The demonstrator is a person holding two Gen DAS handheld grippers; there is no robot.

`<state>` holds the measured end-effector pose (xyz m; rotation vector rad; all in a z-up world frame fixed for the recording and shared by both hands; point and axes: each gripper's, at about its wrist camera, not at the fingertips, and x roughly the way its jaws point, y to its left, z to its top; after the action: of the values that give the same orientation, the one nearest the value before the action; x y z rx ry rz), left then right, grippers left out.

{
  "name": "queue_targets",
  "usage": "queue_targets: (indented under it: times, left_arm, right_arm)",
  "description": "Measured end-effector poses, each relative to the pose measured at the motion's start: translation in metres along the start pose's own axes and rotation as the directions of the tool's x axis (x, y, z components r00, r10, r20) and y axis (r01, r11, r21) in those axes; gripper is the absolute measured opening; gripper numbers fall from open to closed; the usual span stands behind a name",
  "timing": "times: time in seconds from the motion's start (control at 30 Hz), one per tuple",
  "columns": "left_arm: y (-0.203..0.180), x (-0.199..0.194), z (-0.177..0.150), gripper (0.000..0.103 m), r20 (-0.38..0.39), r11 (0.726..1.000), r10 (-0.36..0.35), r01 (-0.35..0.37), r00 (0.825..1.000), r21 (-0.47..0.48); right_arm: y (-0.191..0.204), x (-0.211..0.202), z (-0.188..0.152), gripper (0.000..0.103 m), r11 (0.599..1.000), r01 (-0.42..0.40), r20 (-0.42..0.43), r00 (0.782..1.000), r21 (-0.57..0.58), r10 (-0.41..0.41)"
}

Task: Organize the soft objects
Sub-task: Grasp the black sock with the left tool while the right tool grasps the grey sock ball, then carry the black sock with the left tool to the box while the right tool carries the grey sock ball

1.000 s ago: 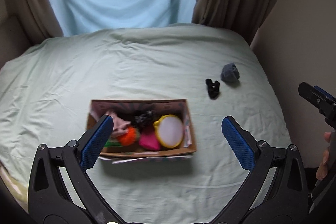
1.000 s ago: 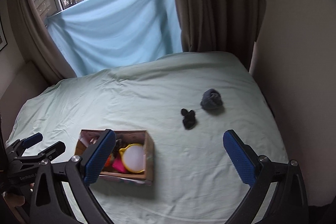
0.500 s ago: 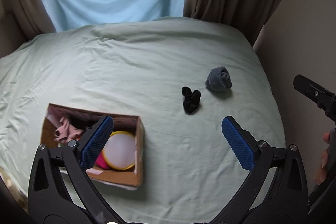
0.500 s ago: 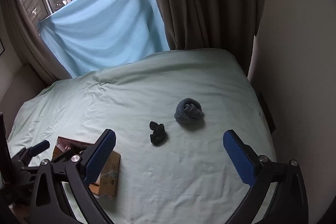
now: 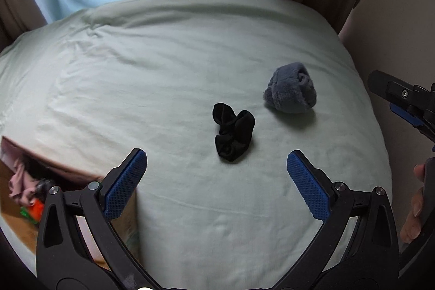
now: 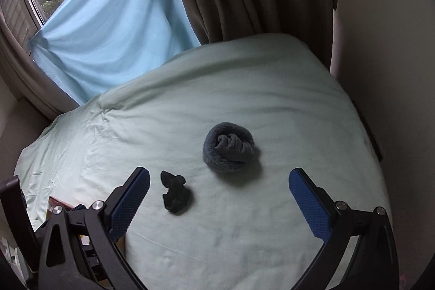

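In your left wrist view, your left gripper [image 5: 217,169] is spread wide and holds nothing; the black sock bundle [image 5: 233,135] lies on the bed [image 5: 136,78] just ahead, between the fingers, the grey rolled sock [image 5: 291,91] beyond the right finger, the cardboard box [image 5: 54,181] behind the left finger. In your right wrist view, your right gripper [image 6: 219,190] is likewise released and empty, the grey roll ahead between its fingers, the black bundle just beside the left finger.

No text, label, brand or number can be read in either view. The box [image 5: 68,170] by the left fingers [image 5: 125,182] shows only blurred print on its outer wall, too smeared to make out.
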<state>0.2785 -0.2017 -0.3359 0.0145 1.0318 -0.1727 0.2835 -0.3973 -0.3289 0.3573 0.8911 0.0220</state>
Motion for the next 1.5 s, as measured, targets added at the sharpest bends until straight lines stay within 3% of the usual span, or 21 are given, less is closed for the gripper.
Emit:
queue_targets:
  times: [0.4,0.47,0.53,0.67,0.77,0.83,0.87,1.03,1.27,1.5]
  left_arm:
    - [-0.008,0.121,0.003,0.098,-0.024,0.999,-0.025,0.026,0.999,0.019]
    - [-0.009,0.134,0.002,0.091,-0.029,0.999,-0.025,0.026,0.999,0.028]
    - [-0.01,0.145,0.001,0.071,-0.034,0.999,-0.025,0.026,0.999,0.036]
    - [-0.012,0.162,-0.001,0.062,-0.055,0.998,-0.04,0.042,0.998,0.046]
    - [-0.013,0.169,-0.001,0.049,-0.059,0.997,-0.051,0.055,0.997,0.051]
    - [-0.014,0.172,-0.001,0.031,-0.062,0.997,-0.057,0.061,0.996,0.053]
    - [-0.014,0.172,-0.001,0.029,-0.065,0.997,-0.063,0.066,0.996,0.049]
    - [-0.008,0.175,0.004,0.021,-0.057,0.995,-0.095,0.095,0.994,-0.002]
    - [-0.005,0.166,0.006,0.019,-0.065,0.994,-0.108,0.106,0.992,-0.03]
    - [-0.008,0.126,0.013,0.019,-0.032,0.993,-0.115,0.114,0.993,-0.037]
  right_arm:
    - [-0.026,0.124,-0.005,0.102,0.997,-0.051,-0.078,0.995,0.058,0.055]
    - [-0.028,0.139,-0.006,0.102,0.996,-0.056,-0.081,0.995,0.063,0.061]
    - [-0.03,0.15,-0.006,0.102,0.996,-0.062,-0.084,0.994,0.067,0.068]
    - [-0.032,0.167,-0.004,0.102,0.997,-0.055,-0.078,0.995,0.061,0.06]
    - [-0.032,0.174,-0.001,0.1,0.998,-0.044,-0.069,0.997,0.052,0.047]
    - [-0.033,0.179,0.0,0.079,0.998,-0.041,-0.081,0.996,0.055,0.045]
    - [-0.034,0.182,0.001,0.077,0.997,-0.04,-0.091,0.995,0.062,0.046]
    - [-0.036,0.175,0.001,0.062,0.998,-0.019,-0.069,0.997,0.056,0.023]
    - [-0.035,0.151,0.0,0.06,0.998,0.005,-0.026,1.0,0.067,-0.003]
    - [-0.023,0.1,0.005,0.06,0.999,0.035,0.029,0.999,0.038,-0.036]
